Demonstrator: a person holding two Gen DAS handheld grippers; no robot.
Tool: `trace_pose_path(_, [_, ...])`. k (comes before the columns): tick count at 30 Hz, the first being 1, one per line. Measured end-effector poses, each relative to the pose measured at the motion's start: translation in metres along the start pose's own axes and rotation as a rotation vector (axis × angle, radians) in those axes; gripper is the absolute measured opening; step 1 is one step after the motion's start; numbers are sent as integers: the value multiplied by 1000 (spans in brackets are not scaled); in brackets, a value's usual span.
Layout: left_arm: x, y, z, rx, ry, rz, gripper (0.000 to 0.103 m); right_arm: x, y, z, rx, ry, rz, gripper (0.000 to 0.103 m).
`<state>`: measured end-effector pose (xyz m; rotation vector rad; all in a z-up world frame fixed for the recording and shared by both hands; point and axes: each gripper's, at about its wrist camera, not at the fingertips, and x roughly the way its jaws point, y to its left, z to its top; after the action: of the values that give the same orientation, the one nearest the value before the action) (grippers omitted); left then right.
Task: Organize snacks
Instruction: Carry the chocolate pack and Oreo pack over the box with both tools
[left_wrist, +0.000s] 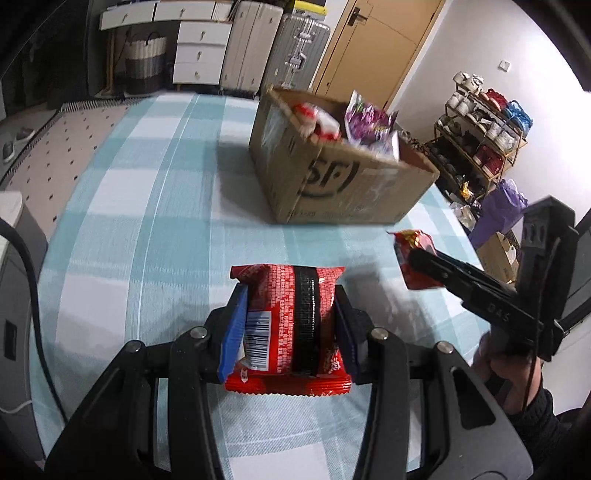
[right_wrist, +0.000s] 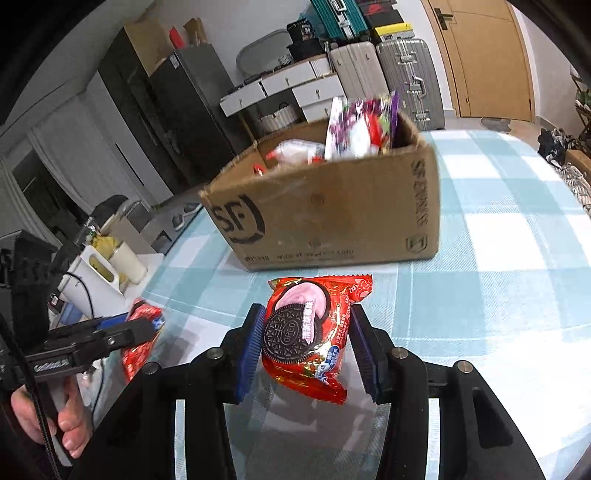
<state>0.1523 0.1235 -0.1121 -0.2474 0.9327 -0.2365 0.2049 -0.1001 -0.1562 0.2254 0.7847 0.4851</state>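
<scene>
L gripper (left_wrist: 290, 325) level, fingers clamping red snack pack (left_wrist: 291, 317); R gripper (right_wrist: 308, 350) likewise gripping Oreo pack (right_wrist: 310, 336).

Two fisheye views, each looking forward and down along its own gripper over a blue checked worktop (left_wrist: 147, 221). The left wrist view sits close above it, facing an open cardboard box (left_wrist: 332, 184) from the left. The right wrist view faces the same box (right_wrist: 332, 214) from the right. Each view catches the other gripper at its edge.

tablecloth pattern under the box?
Light blue and white check, on the tablecloth under the cardboard box. Shows best in the right wrist view.
</scene>
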Motion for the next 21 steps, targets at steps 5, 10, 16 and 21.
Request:
trace_pose_path(5, [-13, -7, 30, -10, -67, 6, 41, -31, 4, 22, -19, -40, 43, 46])
trace_pose_path(10, [-22, -19, 65, 16, -86, -7, 41, -59, 12, 51, -48, -84, 89, 46])
trace_pose_path(16, [-27, -40, 107, 32, -95, -7, 41, -86, 20, 98, -66, -140, 129, 46])
trace_pose_path(21, [-30, -65, 138, 90, -122, 49, 41, -103, 35, 137, -123, -165, 132, 46])
